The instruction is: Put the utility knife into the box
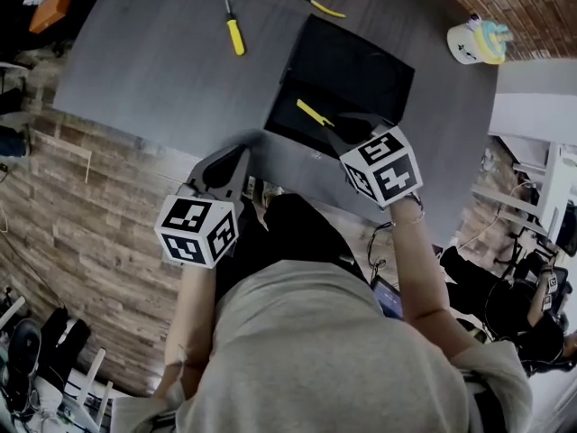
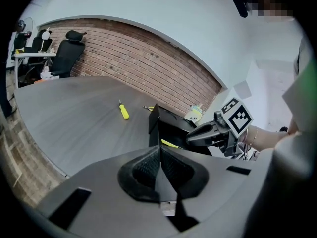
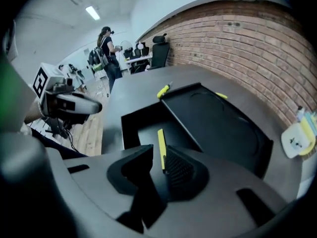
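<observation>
Right gripper (image 1: 347, 133): jaws apart, gripping nothing, at the open black box (image 1: 361, 70) by the bench's (image 1: 162, 70) near edge. The yellow utility knife (image 1: 314, 113) lies inside the box, just ahead of those jaws. Left gripper (image 2: 159, 155): jaws closed together, empty, at the near edge. A screwdriver (image 1: 233, 32) lies toward the far edge.

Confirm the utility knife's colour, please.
Yellow. The utility knife shows best in the right gripper view.
</observation>
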`<state>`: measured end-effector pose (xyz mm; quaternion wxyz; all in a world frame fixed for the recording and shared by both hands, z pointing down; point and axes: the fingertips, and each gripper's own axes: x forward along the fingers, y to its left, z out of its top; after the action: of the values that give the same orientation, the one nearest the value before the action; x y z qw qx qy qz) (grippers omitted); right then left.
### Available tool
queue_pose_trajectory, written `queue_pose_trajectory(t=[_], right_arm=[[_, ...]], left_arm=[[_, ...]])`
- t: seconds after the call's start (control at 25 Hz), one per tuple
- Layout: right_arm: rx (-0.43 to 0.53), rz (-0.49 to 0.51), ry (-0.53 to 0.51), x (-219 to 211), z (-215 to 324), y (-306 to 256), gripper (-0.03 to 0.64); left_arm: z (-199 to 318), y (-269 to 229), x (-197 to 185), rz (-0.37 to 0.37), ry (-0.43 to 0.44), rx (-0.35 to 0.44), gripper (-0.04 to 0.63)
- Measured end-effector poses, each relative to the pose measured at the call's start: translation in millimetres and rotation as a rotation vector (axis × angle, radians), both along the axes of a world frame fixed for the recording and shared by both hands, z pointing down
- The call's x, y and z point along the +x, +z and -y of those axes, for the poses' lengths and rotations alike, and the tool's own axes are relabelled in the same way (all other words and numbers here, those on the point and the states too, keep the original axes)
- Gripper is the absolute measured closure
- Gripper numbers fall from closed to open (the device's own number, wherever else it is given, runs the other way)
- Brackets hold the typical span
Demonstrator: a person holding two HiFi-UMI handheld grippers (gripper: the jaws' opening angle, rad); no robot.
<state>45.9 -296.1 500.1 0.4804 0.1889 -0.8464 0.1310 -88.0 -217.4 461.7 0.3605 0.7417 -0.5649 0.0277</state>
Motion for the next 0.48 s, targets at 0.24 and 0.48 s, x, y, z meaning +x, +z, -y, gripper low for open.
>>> queue_pose_trajectory(t=[0.24,0.48], right_arm=[[0.038,0.172,0.088,-8.8,-4.5,-41.5,0.534],[0.114,0.368,0.17,-15.0,-7.0,-87.9,0.545]], left_arm=[[16.1,-20.6,7.7,0.037,0.098,0.057,0.571],[31.8,-50.2,9.8,0.071,0.157,0.135,0.571]])
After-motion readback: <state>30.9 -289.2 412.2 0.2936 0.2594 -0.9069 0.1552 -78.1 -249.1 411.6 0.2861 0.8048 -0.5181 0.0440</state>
